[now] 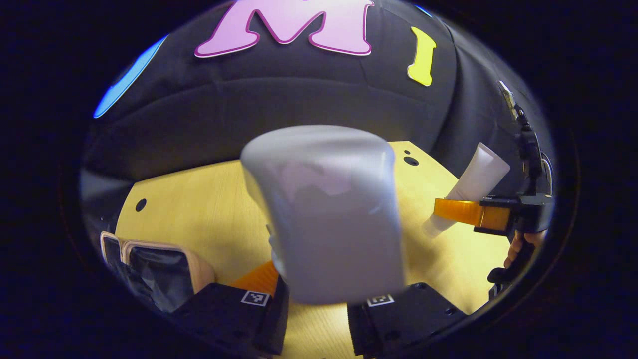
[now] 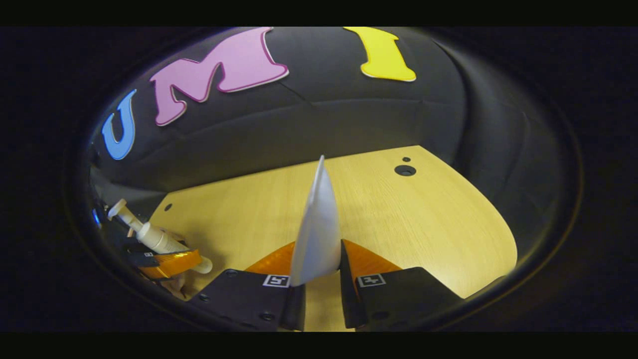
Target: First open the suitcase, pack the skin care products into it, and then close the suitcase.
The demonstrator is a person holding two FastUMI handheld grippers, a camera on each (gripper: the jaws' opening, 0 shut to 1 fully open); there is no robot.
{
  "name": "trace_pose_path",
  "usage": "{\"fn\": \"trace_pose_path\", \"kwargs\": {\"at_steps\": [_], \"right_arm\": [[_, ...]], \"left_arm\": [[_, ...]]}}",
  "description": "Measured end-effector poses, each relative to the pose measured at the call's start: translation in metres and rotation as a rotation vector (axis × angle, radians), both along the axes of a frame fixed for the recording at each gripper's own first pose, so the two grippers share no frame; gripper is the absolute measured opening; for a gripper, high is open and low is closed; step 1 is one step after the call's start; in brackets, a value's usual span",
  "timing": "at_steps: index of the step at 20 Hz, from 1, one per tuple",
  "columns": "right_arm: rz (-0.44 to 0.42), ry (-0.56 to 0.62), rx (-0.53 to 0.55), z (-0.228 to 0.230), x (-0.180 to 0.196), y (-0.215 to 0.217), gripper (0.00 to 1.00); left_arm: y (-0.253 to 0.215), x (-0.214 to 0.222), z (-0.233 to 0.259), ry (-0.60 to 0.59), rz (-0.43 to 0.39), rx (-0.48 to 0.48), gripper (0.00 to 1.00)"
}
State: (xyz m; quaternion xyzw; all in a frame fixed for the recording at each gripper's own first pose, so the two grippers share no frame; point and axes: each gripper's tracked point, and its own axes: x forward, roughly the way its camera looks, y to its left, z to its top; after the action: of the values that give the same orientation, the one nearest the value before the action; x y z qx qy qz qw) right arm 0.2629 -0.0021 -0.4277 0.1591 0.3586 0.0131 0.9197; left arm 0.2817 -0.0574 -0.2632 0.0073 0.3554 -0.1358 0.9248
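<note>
we start with the table (image 2: 398, 219), pale wood, bare across its middle in the right gripper view. next down in size, the suitcase (image 1: 159, 269) sits at the lower left edge of the left gripper view, lid already open, dark lining showing inside a light rim.

our left gripper (image 1: 319, 294) carries the pump bottle (image 1: 329, 214), a pale body looming close to the lens; from the right gripper view the same bottle (image 2: 154, 239) sits across those fingers with its pump head pointing up and away. both fingers seem to press its sides, so we judge the hold firm, though the contact is partly hidden in the close view.

our right gripper (image 2: 316, 269) pinches the white tube (image 2: 319, 224) near its lower end, crimped end up. from the left gripper view the tube (image 1: 473, 189) leans, and a hand (image 1: 521, 247) shows beneath that tool.

both products hang above the table, neither yet in the case. the risks, as we judge them: the tube is soft and may squirm or tilt out of the pinch; the bottle is smooth and could rotate; and two tools heading for one opening could knock together or clip the rim.
</note>
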Motion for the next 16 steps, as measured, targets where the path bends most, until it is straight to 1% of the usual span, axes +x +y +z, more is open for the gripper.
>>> {"fn": "trace_pose_path", "kwargs": {"at_steps": [3, 6, 8, 10, 11, 12, 13, 16], "right_arm": [[0.036, -0.06, 0.013, 0.028, -0.005, 0.001, 0.33], [0.08, -0.121, 0.02, 0.061, -0.02, 0.014, 0.33], [0.122, -0.172, 0.022, 0.099, -0.039, 0.032, 0.33], [0.158, -0.215, -0.007, 0.124, -0.054, 0.043, 0.33], [0.171, -0.23, -0.015, 0.136, -0.062, 0.05, 0.33], [0.186, -0.244, -0.013, 0.146, -0.069, 0.058, 0.33], [0.21, -0.259, -0.006, 0.156, -0.077, 0.069, 0.33], [0.264, -0.275, -0.011, 0.174, -0.107, 0.096, 0.33]], "left_arm": [[0.048, -0.036, 0.039, 0.013, 0.01, 0.022, 0.58], [0.106, -0.069, 0.06, 0.059, 0.053, 0.056, 0.58], [0.155, -0.099, 0.059, 0.164, 0.098, 0.068, 0.58], [0.198, -0.121, 0.045, 0.278, 0.122, 0.109, 0.58], [0.211, -0.129, 0.033, 0.337, 0.12, 0.133, 0.58], [0.228, -0.139, 0.022, 0.401, 0.136, 0.158, 0.58], [0.242, -0.147, 0.011, 0.467, 0.148, 0.168, 0.58], [0.268, -0.17, -0.035, 0.665, 0.152, 0.18, 0.58]]}}
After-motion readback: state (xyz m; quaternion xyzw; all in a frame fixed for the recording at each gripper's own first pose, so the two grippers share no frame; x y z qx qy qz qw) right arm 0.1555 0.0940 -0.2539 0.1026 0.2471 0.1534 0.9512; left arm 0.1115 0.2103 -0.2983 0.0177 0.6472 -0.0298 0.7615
